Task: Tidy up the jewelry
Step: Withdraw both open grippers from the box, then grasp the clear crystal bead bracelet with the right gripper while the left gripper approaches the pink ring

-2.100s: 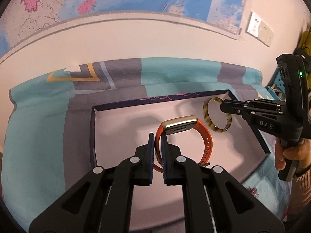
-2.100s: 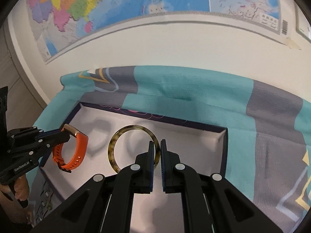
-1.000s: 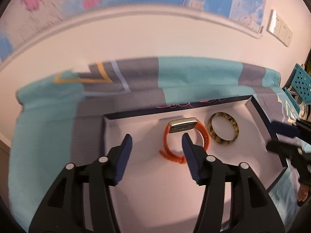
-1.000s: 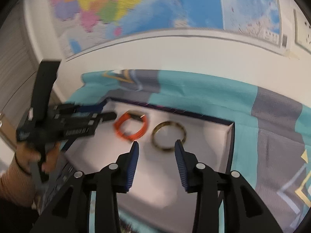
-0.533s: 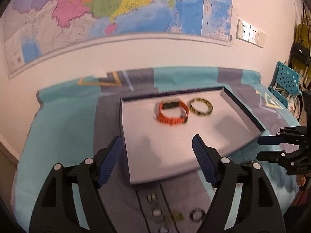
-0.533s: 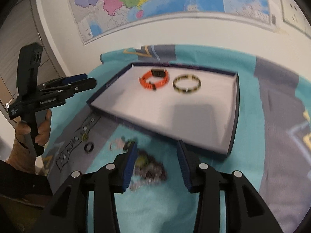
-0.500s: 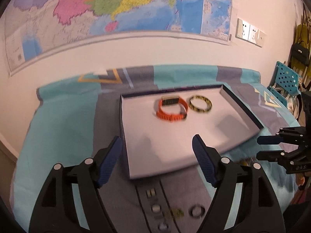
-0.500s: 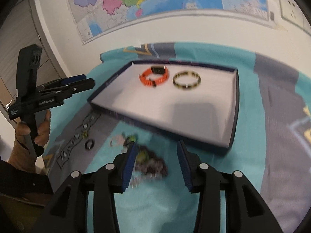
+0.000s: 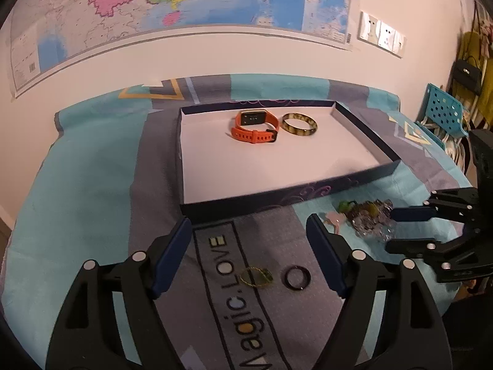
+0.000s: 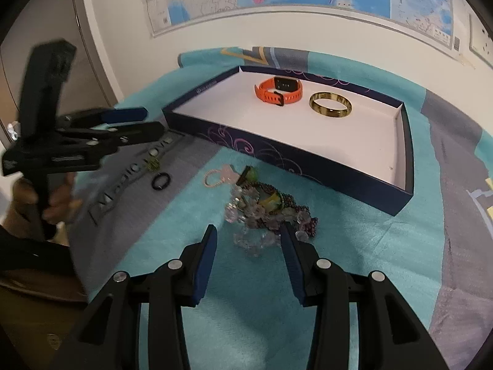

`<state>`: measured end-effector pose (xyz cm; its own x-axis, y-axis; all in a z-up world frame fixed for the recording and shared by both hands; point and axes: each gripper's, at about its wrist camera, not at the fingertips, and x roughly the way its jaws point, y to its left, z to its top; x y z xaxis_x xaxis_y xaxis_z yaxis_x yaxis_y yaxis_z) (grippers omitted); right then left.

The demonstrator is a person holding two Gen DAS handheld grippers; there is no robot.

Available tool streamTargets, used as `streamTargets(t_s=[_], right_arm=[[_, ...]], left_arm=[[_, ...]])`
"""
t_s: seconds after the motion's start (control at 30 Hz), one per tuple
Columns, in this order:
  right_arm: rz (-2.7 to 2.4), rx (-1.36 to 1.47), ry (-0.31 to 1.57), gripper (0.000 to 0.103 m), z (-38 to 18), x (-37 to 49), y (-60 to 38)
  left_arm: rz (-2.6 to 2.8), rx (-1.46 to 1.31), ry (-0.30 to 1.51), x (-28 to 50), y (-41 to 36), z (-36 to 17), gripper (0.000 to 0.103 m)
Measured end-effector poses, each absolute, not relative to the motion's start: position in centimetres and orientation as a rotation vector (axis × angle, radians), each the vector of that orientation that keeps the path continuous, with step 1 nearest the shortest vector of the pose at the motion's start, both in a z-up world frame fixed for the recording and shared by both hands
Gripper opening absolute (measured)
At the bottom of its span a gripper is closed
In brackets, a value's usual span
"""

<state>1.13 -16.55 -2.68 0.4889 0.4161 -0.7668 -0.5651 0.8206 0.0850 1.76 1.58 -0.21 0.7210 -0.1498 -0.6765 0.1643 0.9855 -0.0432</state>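
Both tongs agape; watch [image 9: 255,126], bangle [image 9: 299,124] in tray [image 9: 363,129]

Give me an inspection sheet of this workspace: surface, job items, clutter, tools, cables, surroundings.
Surface: teal and grey patterned cloth covers the table.
Job's things: navy box tray holds an orange watch and a tortoiseshell bangle, side by side, near its far wall. Outside the tray lie a tangled bead pile, a pink bead bracelet, a black ring and a small green-gold piece.
Clutter: nothing seen.
Grippers: left tool open, empty, above the two small pieces; right tool open, empty, at the bead pile.
Cables: nothing seen.
Surroundings: wall map, wall sockets, blue perforated chair.
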Motion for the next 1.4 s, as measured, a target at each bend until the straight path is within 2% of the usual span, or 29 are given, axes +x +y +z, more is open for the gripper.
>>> streamTargets(t_s=[0.07,0.27,0.33,0.4,0.83,0.97,1.4], right_arm=[[0.590,-0.206,0.867,0.040,-2.7,1.0,-16.4],[0.540,-0.279,0.831,0.029,-2.9,0.4,-15.9],[0.534,-0.268,0.833,0.023,-2.9,0.6,-16.2],[0.529,-0.257,0.840,0.009,-2.8,0.9,-16.6],[0.575,-0.016,0.795,0.008,0.5,1.9,-20.4],[0.582,0.025,0.753,0.008,2.2,2.0,-21.2],[0.546,0.063,0.754,0.008,2.1,2.6,-22.7]], left_arm=[[-0.184,0.027,0.748,1.5,1.3,-0.3,0.077],[-0.203,0.035,0.757,1.4,0.6,-0.7,0.077],[-0.210,0.038,0.759,1.4,0.4,-0.8,0.077],[-0.215,0.040,0.761,1.3,0.3,-0.9,0.077],[-0.264,0.081,0.761,0.9,-1.5,-1.2,0.077],[-0.296,0.113,0.768,1.2,-2.7,-1.4,0.073],[-0.362,0.178,0.853,4.3,-6.2,-3.3,0.046]])
